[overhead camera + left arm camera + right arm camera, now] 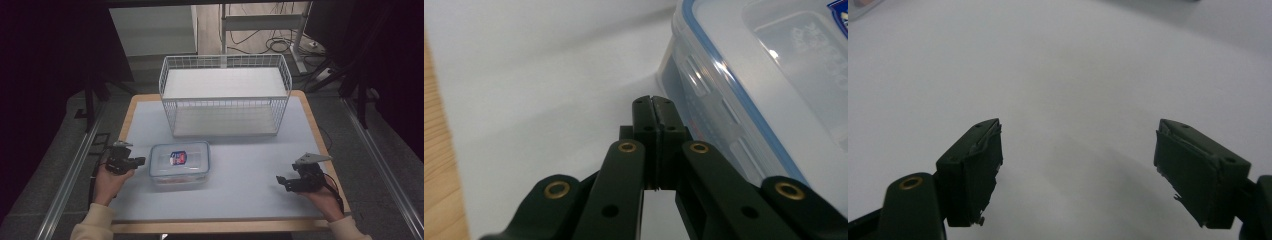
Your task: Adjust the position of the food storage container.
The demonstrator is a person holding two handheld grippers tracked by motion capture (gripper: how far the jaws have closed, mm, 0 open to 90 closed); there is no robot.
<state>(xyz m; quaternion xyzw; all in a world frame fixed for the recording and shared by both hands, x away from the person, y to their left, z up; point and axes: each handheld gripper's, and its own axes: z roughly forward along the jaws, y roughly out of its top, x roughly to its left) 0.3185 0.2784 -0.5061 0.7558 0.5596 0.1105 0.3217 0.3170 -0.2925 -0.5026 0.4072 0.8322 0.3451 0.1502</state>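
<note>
Pale matte sheet covers your wood-edged table [305, 107]. Your left tongs [653, 102] are pressed fully closed, empty, tips just beside the near wall of the clear, blue-sealed, rounded rectangular plastic container [179, 163], lid on, at 9 o'clock. Your right tongs [1078, 170] gape wide at 4 o'clock, holding nothing. White wire basket [225, 95] stands at 12 o'clock.

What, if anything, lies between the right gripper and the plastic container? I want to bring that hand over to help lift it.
Nothing visible. The right gripper, jaws open, points left across bare table mat toward the plastic container. The left gripper, jaws shut, sits at the container's far side, not in that path.
</note>
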